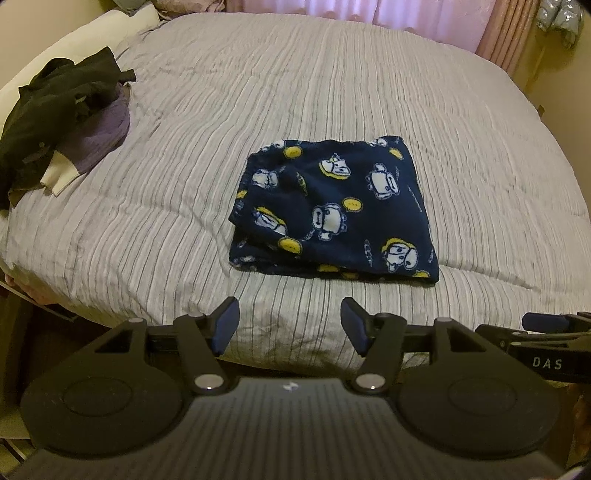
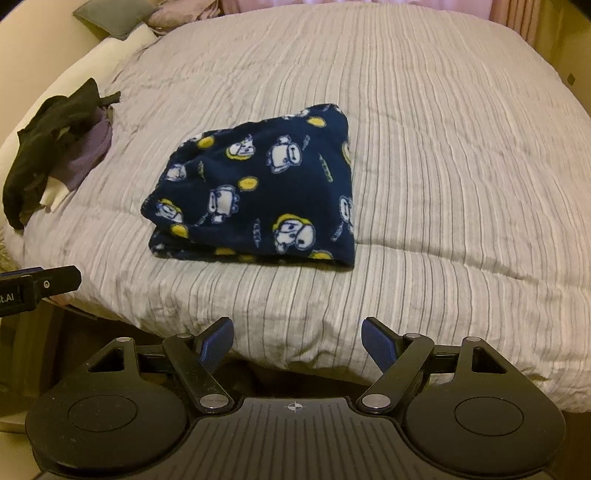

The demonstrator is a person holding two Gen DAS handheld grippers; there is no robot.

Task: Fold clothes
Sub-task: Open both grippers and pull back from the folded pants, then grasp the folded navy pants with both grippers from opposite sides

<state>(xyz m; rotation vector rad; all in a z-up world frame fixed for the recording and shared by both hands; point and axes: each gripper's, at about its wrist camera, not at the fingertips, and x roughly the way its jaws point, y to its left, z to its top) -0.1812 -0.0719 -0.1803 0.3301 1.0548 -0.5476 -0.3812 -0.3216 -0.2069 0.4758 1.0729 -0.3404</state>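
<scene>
A navy fleece garment point(image 1: 334, 212) printed with white and yellow cartoon figures lies folded into a thick rectangle on the striped grey bed cover point(image 1: 258, 92). The right wrist view has the same folded garment point(image 2: 258, 195) left of centre. My left gripper point(image 1: 290, 323) hangs open over the bed's near edge, short of the garment, with nothing between its blue pads. Equally open and empty, my right gripper point(image 2: 298, 341) sits back from the garment at the near edge. Each gripper's tip shows at the side of the other's view.
A heap of dark, purple and white clothes point(image 1: 62, 118) lies at the bed's left side, also visible as a clothes heap point(image 2: 59, 147) in the right wrist view. Pillows point(image 2: 122, 40) sit at the far left corner. Pink curtains point(image 1: 424, 18) hang behind the bed.
</scene>
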